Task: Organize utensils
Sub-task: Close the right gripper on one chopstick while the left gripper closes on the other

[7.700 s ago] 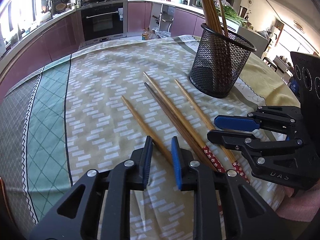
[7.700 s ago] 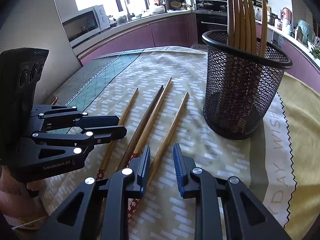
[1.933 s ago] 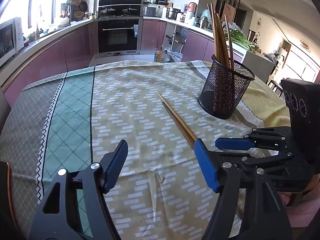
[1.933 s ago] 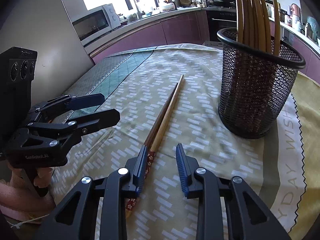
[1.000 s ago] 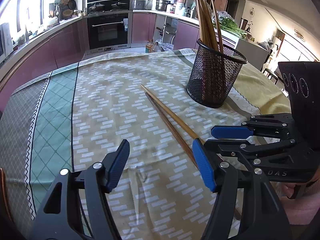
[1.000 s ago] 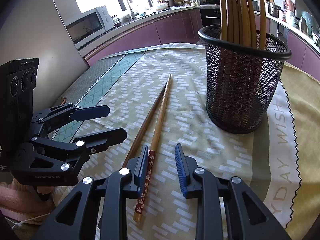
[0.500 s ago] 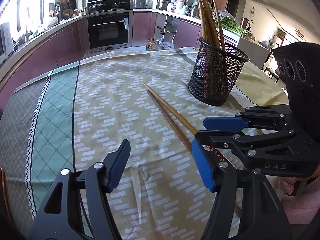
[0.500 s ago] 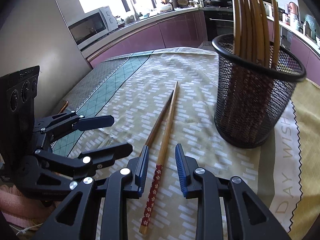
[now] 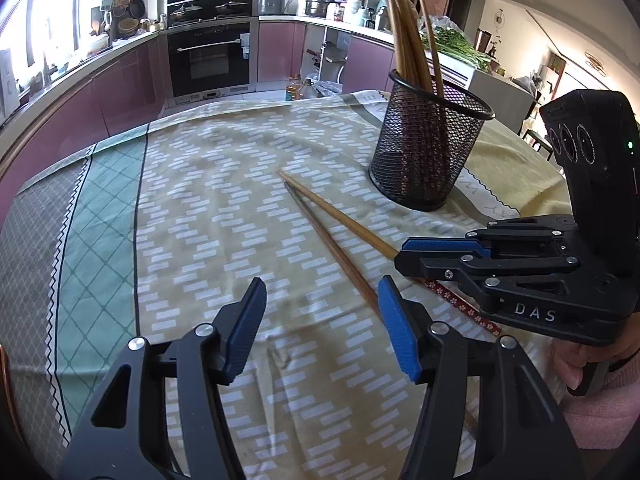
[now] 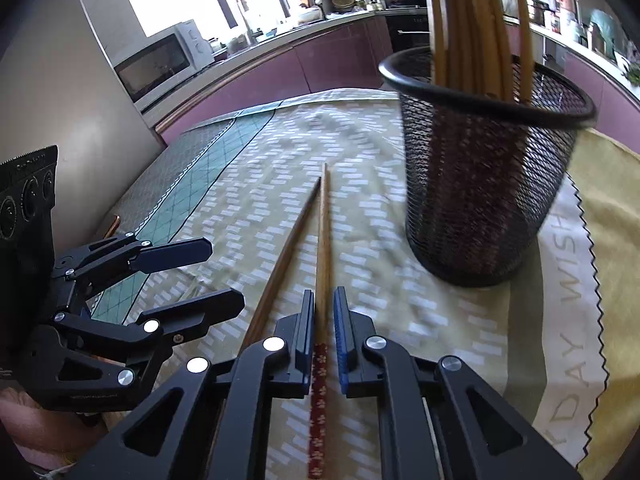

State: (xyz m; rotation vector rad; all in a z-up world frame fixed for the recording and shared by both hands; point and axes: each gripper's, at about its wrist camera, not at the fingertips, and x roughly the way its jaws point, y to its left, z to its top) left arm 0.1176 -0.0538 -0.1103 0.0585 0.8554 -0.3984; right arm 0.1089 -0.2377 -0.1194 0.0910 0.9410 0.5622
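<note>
Between the blue pads of the right tongs (image 10: 325, 320) lies the lighter chopstick (image 10: 323, 240), clamped just ahead of its red flowered end; these jaws have just been closing and now press on the stick from both sides. Gripping near the decorated end probably leaves the long plain shaft free to swing up and drop tip-first into the mesh holder (image 10: 480, 200), which stands ahead and to the right of these tongs and already carries a bundle of upright chopsticks. Just left of the gripped stick, the darker chopstick (image 10: 280, 264) rests on the patterned cloth of the worktop (image 9: 200, 220), the two tips close together and the shafts spreading apart toward the tongs. It passes outside the left pad, so it looks free of the grip. The left tongs (image 9: 320, 320) hover low over the cloth with their jaws apart and nothing between them, though they have just been narrowing a little; the darker stick runs toward their right pad, perhaps their next pick. Half a second ago the right jaws stood clearly apart around the lighter stick; now they are shut on it. Several seconds back, four chopsticks lay loose on the cloth, against two now.
</note>
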